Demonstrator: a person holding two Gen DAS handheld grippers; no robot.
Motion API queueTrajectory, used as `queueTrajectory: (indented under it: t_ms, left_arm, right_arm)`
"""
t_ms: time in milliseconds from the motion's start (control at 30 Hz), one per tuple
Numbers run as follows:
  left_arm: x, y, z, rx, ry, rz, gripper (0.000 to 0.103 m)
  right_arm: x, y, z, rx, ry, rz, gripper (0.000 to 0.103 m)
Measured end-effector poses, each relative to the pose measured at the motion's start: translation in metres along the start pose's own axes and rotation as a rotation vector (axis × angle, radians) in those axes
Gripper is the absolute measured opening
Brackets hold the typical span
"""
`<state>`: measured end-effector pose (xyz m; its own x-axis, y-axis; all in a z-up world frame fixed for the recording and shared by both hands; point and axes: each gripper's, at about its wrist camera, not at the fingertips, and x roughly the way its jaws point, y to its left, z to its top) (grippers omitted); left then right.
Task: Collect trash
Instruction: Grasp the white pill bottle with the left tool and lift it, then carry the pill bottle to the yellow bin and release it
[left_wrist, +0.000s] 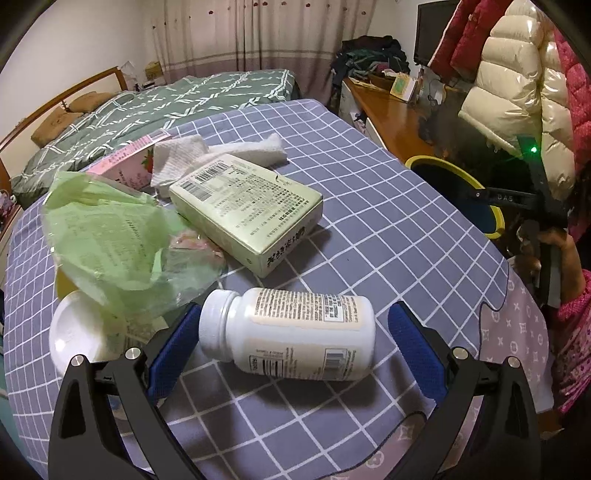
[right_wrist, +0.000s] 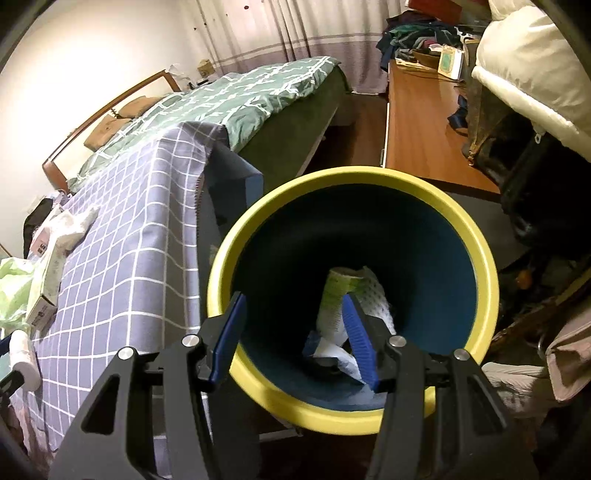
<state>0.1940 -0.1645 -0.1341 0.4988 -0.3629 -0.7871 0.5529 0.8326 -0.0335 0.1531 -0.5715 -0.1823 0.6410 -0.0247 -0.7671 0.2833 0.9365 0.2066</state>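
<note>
Home bedroom: made bed (left_wrist: 155, 107) lying beyond left claw, curtains (left_wrist: 251, 33) hanging behind, puffer jackets (left_wrist: 517, 88) hanging right.

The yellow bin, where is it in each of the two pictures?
Left wrist view: the yellow bin peeks in at the right edge, past the table, partly hidden by the right gripper.
Right wrist view: the bin fills the lower middle, seen from above, with trash inside.
Shared landmark: the grey checked tablecloth, which lies just beside the bin in both.
</note>
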Motion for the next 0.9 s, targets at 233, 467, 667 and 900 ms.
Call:
queueTrajectory:
  t_ms: [233, 467, 667, 900]
  left_arm:
    - [0.010, 0.001, 0.007, -0.012, 0.030, 0.010, 0.086]
    - [0.011, -0.011, 0.014, -0.002, 0.039, 0.010, 0.085]
    - [0.005, -0.039, 0.036, 0.048, 0.006, -0.013, 0.085]
    - [0.015, -0.086, 0.078, 0.094, -0.019, -0.088, 0.085]
  right_arm:
    - [0.000, 0.001, -0.005, -0.001, 0.008, 0.016, 0.052]
    - [-0.009, -0.007, -0.013, 0.012, -0.009, 0.027, 0.052]
    - [-0.031, -0.023, -0.021, 0.041, -0.053, 0.032, 0.052]
    - [-0.059, -0.044, -0.032, 0.067, -0.110, 0.013, 0.052]
